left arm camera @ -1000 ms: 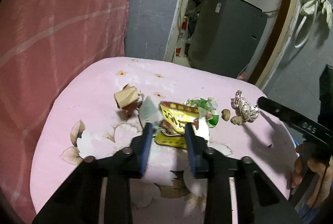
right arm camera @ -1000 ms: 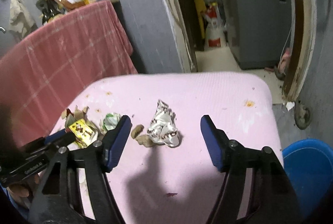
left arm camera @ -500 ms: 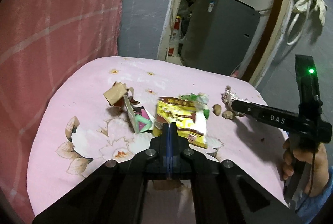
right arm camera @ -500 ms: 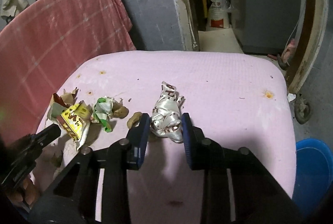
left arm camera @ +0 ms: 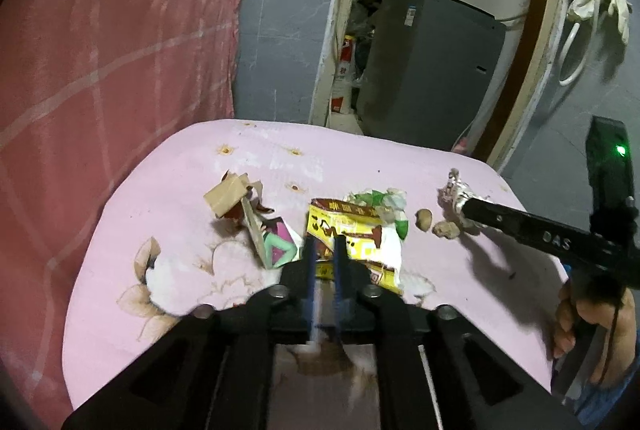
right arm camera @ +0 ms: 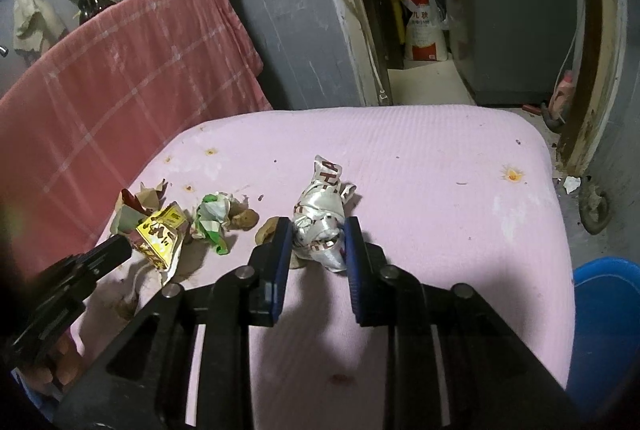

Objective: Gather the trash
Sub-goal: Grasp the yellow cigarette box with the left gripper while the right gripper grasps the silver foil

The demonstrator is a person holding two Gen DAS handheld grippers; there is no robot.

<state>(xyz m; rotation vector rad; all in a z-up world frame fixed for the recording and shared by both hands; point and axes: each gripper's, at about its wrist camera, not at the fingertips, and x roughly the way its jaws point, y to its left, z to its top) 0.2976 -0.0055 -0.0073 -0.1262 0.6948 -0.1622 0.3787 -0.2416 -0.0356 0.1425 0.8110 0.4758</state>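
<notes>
The pink padded surface [right arm camera: 420,166] in front of you carries all the trash, with a red checked cloth [right arm camera: 120,78] draped behind it. At its right edge, lower down, stands a blue bin [right arm camera: 604,314]; only part of its rim and wall show, so you cannot tell what is in it.

Your right gripper [right arm camera: 316,230] has the crumpled silver wrapper [right arm camera: 320,214] between its blue pads; the jaws are closing and both pads sit against the wrapper's sides. Just to its left lie two small brown lumps [right arm camera: 244,218].

Your left gripper [left arm camera: 323,250] is at the yellow snack packet [left arm camera: 352,234], whose near edge lies between the narrow-set fingers; the jaws are opening, and whether the pads bite on it you cannot tell from here.

Beside the packet, a crumpled green-and-white wrapper [left arm camera: 380,200] sits on its far side. Further left lies a torn brown cardboard scrap [left arm camera: 226,194], with a pink-and-green paper piece [left arm camera: 280,244] leaning near it.
</notes>
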